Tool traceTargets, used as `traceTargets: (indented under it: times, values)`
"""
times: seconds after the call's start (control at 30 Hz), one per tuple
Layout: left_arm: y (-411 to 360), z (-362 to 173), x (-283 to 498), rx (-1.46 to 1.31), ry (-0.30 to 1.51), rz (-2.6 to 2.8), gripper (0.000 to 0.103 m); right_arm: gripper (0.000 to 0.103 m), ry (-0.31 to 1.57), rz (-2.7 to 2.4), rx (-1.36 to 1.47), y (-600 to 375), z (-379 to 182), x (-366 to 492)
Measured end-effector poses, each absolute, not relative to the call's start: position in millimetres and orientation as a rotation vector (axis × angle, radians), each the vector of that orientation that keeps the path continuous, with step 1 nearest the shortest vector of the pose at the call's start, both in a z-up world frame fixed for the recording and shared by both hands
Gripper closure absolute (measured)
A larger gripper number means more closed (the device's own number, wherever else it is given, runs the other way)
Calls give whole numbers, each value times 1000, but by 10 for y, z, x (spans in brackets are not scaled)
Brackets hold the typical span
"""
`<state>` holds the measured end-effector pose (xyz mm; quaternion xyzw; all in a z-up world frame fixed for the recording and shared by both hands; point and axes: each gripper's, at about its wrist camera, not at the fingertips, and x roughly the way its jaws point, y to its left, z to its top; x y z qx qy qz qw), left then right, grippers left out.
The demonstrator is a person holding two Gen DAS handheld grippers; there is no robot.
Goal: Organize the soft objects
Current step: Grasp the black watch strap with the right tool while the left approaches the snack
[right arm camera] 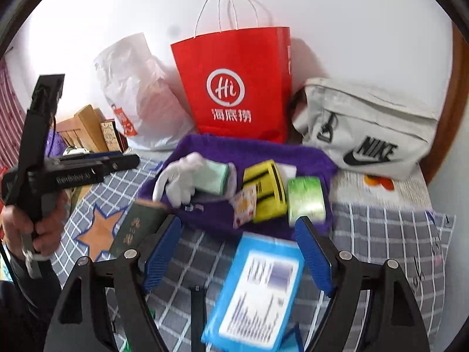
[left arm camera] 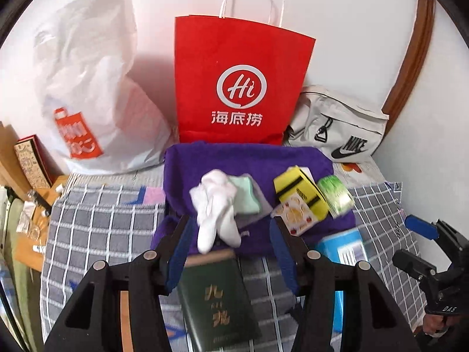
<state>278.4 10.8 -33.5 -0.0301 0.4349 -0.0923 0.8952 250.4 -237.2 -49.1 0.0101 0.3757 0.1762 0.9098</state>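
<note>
Left gripper (left arm camera: 231, 249) is held with jaws apart, nothing clamped, above a dark green booklet (left arm camera: 218, 302) lying on the checked bedspread (left arm camera: 96, 205) at the bed's near edge. Far-left corner by the wall is taken by a white plastic bag (left arm camera: 96, 88). Red paper bag (left arm camera: 237, 82) is stood upright at the far edge, mid-bed. A purple towel (left arm camera: 205, 161) is spread just in front of it. On the towel, left part: white socks (left arm camera: 215, 208) are bunched, touching a mint green cloth (left arm camera: 244, 195). Right part: yellow pouch (left arm camera: 299, 196) with a small printed packet (left arm camera: 293, 215) against it, and a green packet (left arm camera: 335, 195) just beside. Blue wipes pack (right arm camera: 261, 290) is seen off the towel's near edge, between the spread fingers of the right gripper (right arm camera: 239, 249), not clamped. White Nike bag (right arm camera: 366, 129) is slumped at the far-right corner.
</note>
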Motion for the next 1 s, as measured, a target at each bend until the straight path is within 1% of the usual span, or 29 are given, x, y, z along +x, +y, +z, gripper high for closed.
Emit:
traceTargets:
  times: [0.23,0.27,0.3,0.37,0.43,0.67,0.8,0.9,1.0]
  values:
    - [238,-588,2211,-91,952,-185,51,24,771,415,52,-2362,-677,1847]
    - [263,-625,2128,-101,951,-175,51,29,768,421,51,-2356,-722,1736]
    - [293,-672,2038,-110,952,-166,51,36,766,428,51,-2350,-749,1673]
    - [332,-770,1891,-118,967,-156,51,43,778,462,57,-2326,-864,1506]
    - [356,-843,1779,-128,969,-149,50,44,799,478,66,-2295,-1015,1390]
    - [370,-1185,1484,-156,1013,-154,51,51,890,456,18,-2077,-1661,1367]
    - [332,-1312,1466,-119,1034,-153,51,60,940,431,27,-2055,-1927,1471]
    - [332,-1363,1497,-113,1036,-155,50,60,945,431,46,-2029,-2044,1506]
    - [347,-1421,1533,-125,1054,-168,50,60,923,418,-1,-1928,-2052,1502]
